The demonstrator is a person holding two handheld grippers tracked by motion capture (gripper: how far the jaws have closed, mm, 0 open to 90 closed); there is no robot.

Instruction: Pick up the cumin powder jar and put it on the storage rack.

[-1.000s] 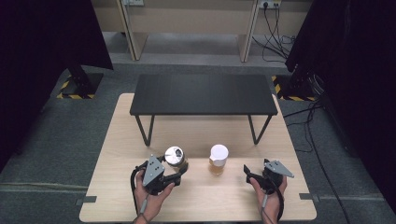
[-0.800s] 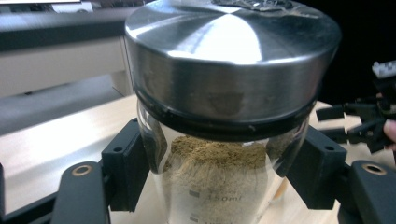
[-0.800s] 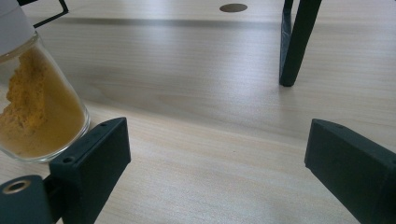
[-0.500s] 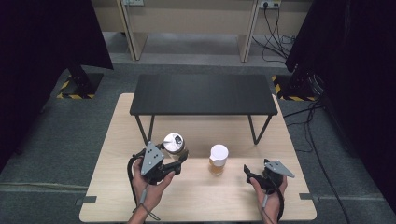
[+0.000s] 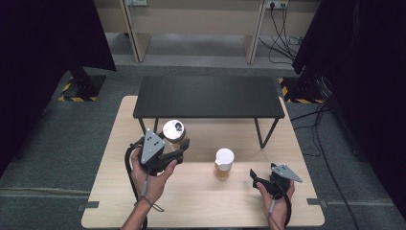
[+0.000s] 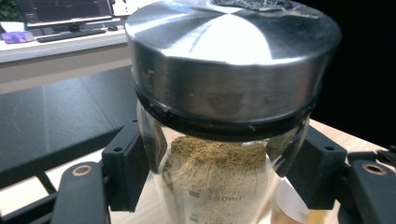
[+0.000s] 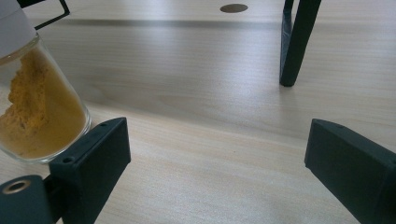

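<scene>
Over the pale wooden table (image 5: 201, 201) and near the low black metal shelf (image 5: 208, 96), the left gripper (image 5: 178, 149) squeezes the glass jar with a shiny silver lid (image 6: 219, 140), so lift it slowly and straight, while the right gripper (image 5: 258, 181) rests with jaws wide apart.

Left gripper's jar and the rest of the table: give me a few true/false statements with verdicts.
1. The left gripper is shut on the metal-lidded jar. True.
2. That jar holds clear liquid. False: it holds a brownish powder.
3. The right gripper grips the white-capped jar. False: its jaws are open with nothing between them; the jar stands on the wooden table beside it.
4. The white-capped jar holds yellow-orange powder. True.
5. A jar stands on the black shelf. False: its top is bare.
</scene>
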